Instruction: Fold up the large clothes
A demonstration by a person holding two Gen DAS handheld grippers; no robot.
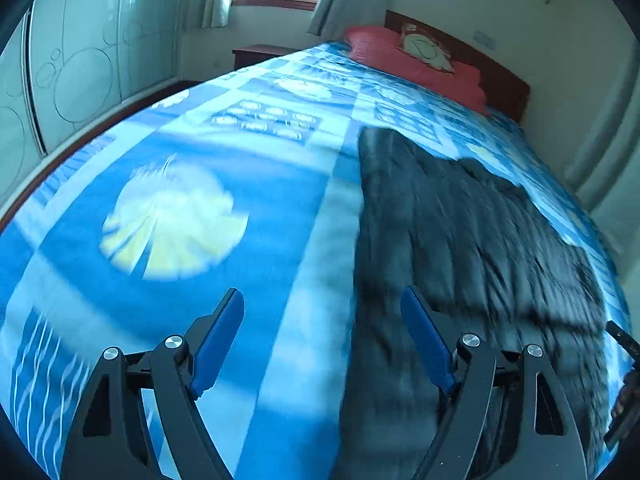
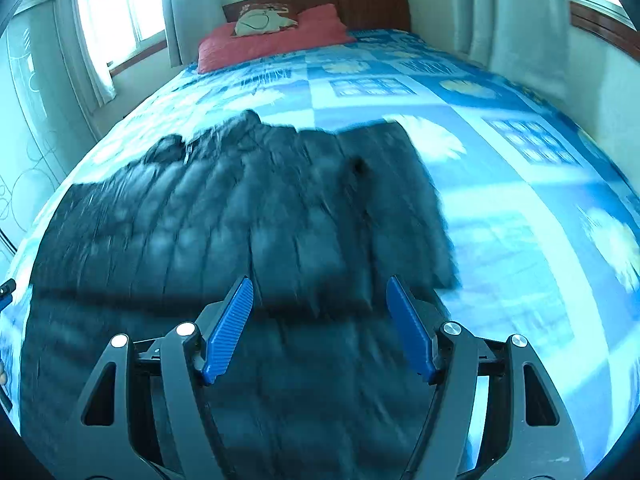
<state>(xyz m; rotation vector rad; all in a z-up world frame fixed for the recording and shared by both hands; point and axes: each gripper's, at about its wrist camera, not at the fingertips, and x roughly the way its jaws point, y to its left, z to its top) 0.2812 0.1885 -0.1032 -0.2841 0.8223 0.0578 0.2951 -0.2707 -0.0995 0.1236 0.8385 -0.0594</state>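
Dark quilted jacket [image 2: 248, 216] on blue bedspread [image 2: 500, 208]

My left gripper [image 1: 322, 334] hangs over the bed cover [image 1: 180, 200]; the quilted jacket [image 1: 460, 232] lies on that cover, ahead and to the right of this tool, its near edge beneath my right-hand finger; my right gripper [image 2: 320, 326] hangs directly over the jacket [image 2: 240, 220], which spreads ahead and to the left; bare cover [image 2: 500, 220] lies to its right; the pillow [image 2: 272, 44] lies far ahead, against the headboard [image 2: 360, 4].
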